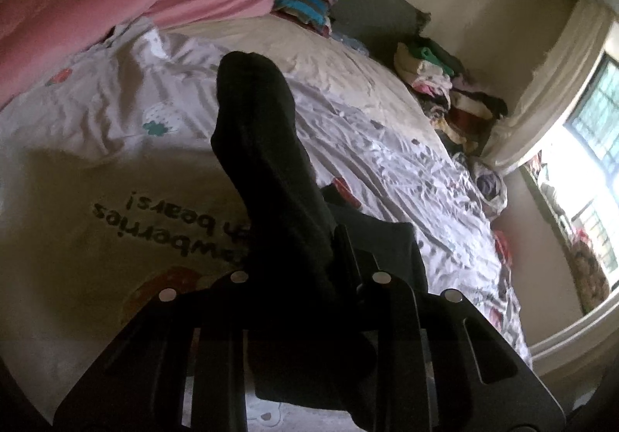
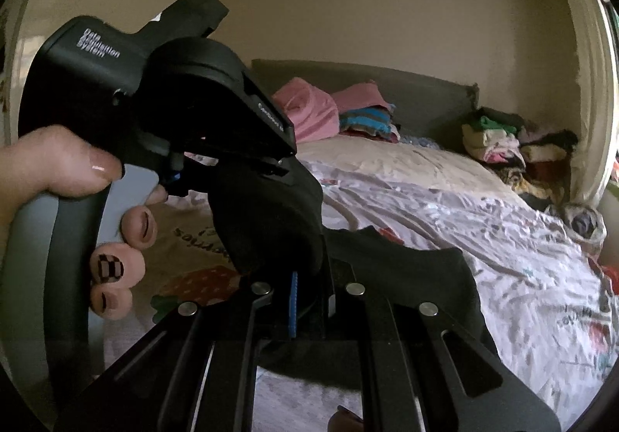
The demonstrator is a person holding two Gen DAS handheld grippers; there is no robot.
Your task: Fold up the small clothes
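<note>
A black sock (image 1: 263,145) hangs in the air above the bed (image 1: 367,130), held between the two tongs. The left gripper (image 1: 309,250) is closed on one end of it, and the sock stretches away from its jaws toward the far side. The right gripper (image 2: 309,277) has its jaws fully together on the dark cloth of the same sock (image 2: 271,215), near the left gripper (image 2: 267,168), which a hand (image 2: 77,168) holds at the left of the right wrist view. A pink blanket (image 1: 116,10) lies at the far left of the bed, and piles of folded clothes (image 2: 499,138) stand at the far right, near the wall.
</note>
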